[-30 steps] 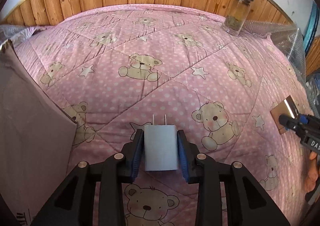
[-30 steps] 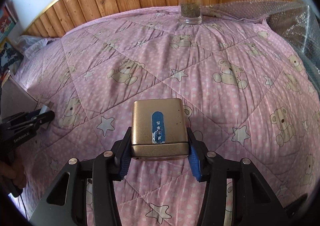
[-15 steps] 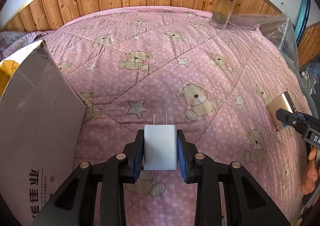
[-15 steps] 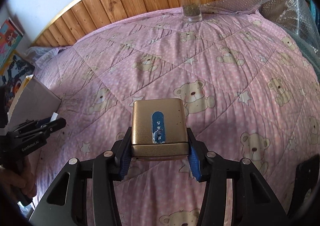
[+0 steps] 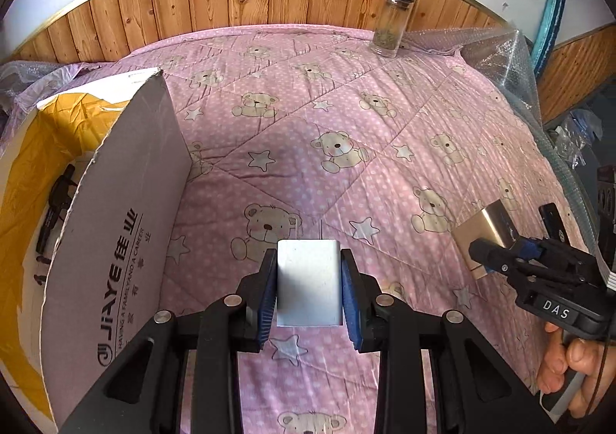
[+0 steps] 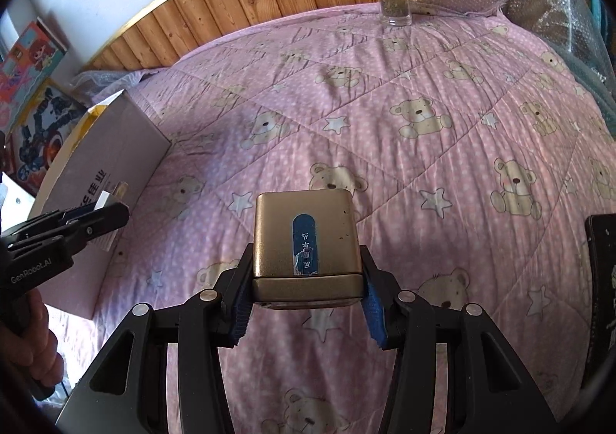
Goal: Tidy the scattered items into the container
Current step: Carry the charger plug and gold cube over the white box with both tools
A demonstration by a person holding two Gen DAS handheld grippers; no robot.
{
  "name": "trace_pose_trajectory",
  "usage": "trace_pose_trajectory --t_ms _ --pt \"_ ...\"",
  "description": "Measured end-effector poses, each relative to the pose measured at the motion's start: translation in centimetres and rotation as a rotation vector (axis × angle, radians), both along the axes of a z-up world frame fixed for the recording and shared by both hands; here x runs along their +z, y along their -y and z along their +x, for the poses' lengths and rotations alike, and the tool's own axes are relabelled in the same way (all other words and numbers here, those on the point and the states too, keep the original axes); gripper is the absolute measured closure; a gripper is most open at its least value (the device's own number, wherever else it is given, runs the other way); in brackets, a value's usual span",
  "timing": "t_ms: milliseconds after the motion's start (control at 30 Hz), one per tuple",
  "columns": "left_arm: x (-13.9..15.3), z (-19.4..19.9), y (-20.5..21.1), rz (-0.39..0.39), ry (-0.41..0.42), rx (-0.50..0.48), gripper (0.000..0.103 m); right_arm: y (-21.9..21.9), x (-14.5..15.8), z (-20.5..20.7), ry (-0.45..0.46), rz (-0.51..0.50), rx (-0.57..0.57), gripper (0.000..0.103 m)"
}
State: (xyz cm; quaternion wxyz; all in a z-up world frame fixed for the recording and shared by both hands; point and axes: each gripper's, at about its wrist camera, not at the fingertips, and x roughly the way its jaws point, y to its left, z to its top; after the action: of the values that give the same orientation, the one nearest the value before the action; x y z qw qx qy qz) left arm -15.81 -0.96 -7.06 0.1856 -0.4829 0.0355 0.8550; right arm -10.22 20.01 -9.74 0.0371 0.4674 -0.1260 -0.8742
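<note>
- Left tongs (image 5: pixel 309 282), bottom centre of the left view, are clamped on a white charger (image 5: pixel 309 286), prongs pointing away.
- The charger hangs over the pink quilt (image 5: pixel 346 118), just right of the box (image 5: pixel 115 241).
- The box fills the left of that frame, open, with a yellow lining.
- Right tongs (image 6: pixel 306 280) grip a gold tin (image 6: pixel 306 241), bottom centre of the right view, above the quilt.
- A glass jar (image 5: pixel 392 24) stands upright at the upper right.
</note>
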Motion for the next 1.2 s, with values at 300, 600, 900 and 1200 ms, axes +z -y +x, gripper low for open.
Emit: trace_pose_trajectory --t_ms 300,600,900,1200 --pt "2.8 4.1 1.2 0.053 -0.033 -0.036 0.071 2.9 2.9 3.3 -0.042 0.024 -0.008 0.052" --pt "6.0 7.7 3.0 0.103 -0.087 -0.064 0.071 6.1 5.0 7.0 -0.079 0.042 -0.019 0.052" --pt "7.8 11.1 6.1 0.161 -0.119 -0.051 0.071 10.2 6.7 9.8 -0.106 0.066 0.018 0.052" --pt "9.1 13.4 9.6 0.207 -0.148 -0.020 0.071 14.9 8.2 11.3 -0.134 0.093 0.087 0.052"
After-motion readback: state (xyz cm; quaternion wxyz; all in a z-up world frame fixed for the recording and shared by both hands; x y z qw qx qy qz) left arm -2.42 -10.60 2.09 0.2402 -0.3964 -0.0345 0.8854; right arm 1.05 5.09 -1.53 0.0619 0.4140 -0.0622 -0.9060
